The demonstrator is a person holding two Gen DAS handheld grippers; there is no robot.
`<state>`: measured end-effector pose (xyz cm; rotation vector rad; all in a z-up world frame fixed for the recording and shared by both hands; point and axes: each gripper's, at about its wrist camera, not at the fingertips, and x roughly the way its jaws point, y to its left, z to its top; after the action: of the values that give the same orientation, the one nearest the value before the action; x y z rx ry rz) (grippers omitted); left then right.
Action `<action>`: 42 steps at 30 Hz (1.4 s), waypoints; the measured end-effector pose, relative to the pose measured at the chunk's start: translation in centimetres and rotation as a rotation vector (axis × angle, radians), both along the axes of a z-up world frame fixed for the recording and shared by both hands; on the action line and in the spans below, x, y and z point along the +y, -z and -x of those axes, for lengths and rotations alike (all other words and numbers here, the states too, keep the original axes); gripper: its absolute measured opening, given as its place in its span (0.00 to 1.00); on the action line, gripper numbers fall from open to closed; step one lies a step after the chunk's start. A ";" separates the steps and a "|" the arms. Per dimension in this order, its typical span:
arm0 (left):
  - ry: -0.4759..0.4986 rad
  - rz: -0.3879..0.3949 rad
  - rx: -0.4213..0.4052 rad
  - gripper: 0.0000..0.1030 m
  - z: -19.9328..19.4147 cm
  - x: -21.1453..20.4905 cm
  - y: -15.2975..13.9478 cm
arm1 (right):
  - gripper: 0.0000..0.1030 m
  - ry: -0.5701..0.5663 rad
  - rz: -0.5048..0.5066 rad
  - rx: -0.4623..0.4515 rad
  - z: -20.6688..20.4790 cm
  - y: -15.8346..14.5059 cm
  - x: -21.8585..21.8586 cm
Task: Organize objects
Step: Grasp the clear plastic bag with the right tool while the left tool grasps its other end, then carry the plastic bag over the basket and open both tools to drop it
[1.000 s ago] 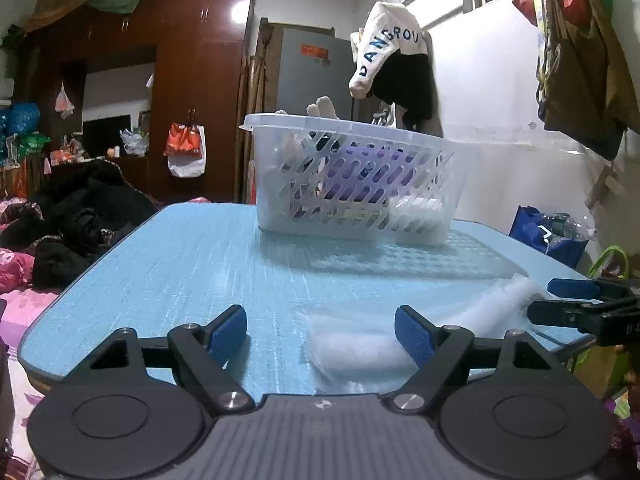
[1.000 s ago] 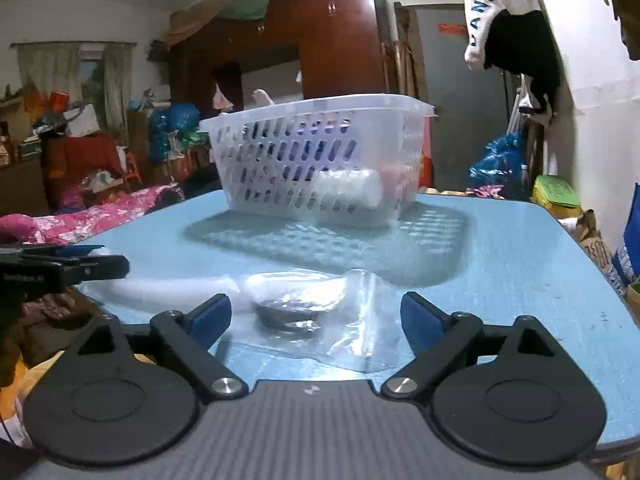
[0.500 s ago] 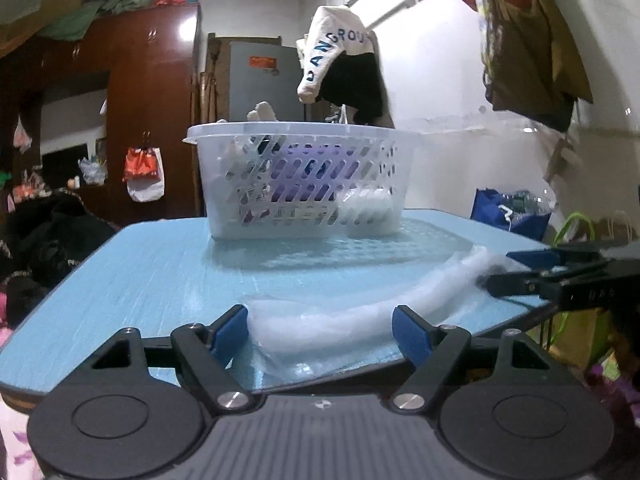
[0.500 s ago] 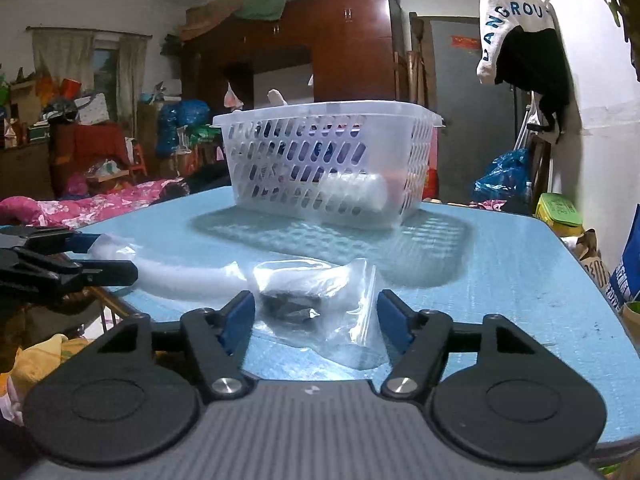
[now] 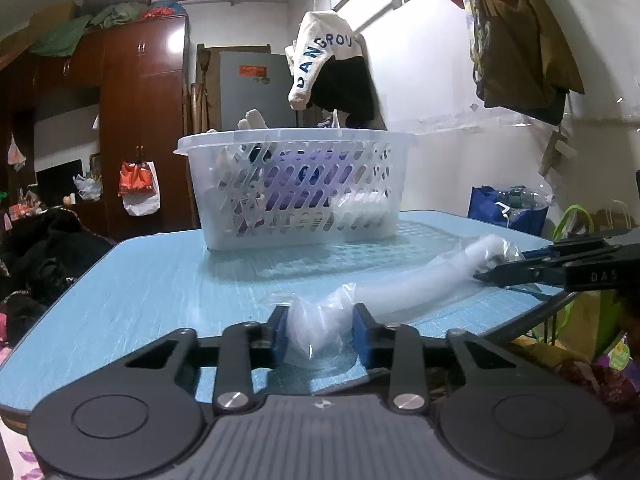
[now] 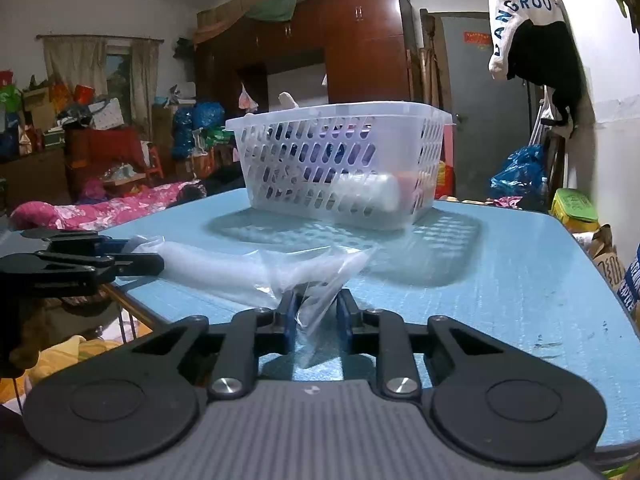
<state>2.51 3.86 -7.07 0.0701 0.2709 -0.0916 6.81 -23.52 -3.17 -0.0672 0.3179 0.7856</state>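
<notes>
A long white foam roll in a clear plastic bag (image 5: 404,284) lies across the near part of the blue table (image 5: 160,280). My left gripper (image 5: 320,330) is shut on one end of it. My right gripper (image 6: 316,314) is shut on the bag's other end (image 6: 320,276); it also shows from the side in the left wrist view (image 5: 480,276). The left gripper shows at the left in the right wrist view (image 6: 160,264). A white slotted basket (image 5: 296,188) with several items stands on the table beyond; it also shows in the right wrist view (image 6: 340,164).
The table's near edge runs just under both grippers. A dark wardrobe (image 5: 136,120) stands behind, a bed with pink bedding (image 6: 104,208) to one side, and clothes and bags hang on the wall (image 5: 520,32). Bags sit on the floor (image 6: 520,176).
Both grippers have closed: the left onto the foam roll's end, the right onto the bag's other end. The bag's right end has risen off the table.
</notes>
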 end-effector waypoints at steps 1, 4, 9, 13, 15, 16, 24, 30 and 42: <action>0.005 0.007 0.001 0.29 0.0 0.1 -0.1 | 0.20 -0.002 -0.004 0.001 0.1 0.0 0.0; 0.012 0.043 -0.002 0.23 0.0 0.5 -0.3 | 0.16 -0.009 -0.009 0.005 0.1 -0.1 0.1; 0.019 0.063 -0.004 0.21 -0.4 0.8 -0.5 | 0.15 -0.011 -0.031 0.002 0.2 -0.6 -0.1; 0.024 0.063 -0.029 0.21 -0.3 0.6 -1.2 | 0.15 -0.007 -0.044 -0.006 0.2 -1.1 -0.3; 0.024 0.054 -0.052 0.21 -0.3 0.5 -1.9 | 0.15 -0.008 -0.048 -0.016 0.1 -1.8 -0.3; 0.025 0.052 -0.063 0.21 -0.2 0.4 -2.3 | 0.15 -0.007 -0.048 -0.027 0.0 -2.3 -0.3; 0.030 0.014 -0.201 0.21 -1.9 -0.1 -8.2 | 0.14 0.012 -0.066 -0.153 -2.4 -8.9 0.0; 0.012 -0.049 -0.259 0.21 -7.0 -0.2 -13.9 | 0.14 0.044 -0.072 -0.187 -7.2 -13.9 1.6; -0.002 -0.086 -0.135 0.22 -20.5 3.4 -16.7 | 0.14 0.127 -0.026 -0.049 -18.2 -13.9 5.8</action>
<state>22.99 7.28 9.64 0.1607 0.1402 -0.0728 24.98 -17.69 10.76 -0.0415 0.2634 0.6606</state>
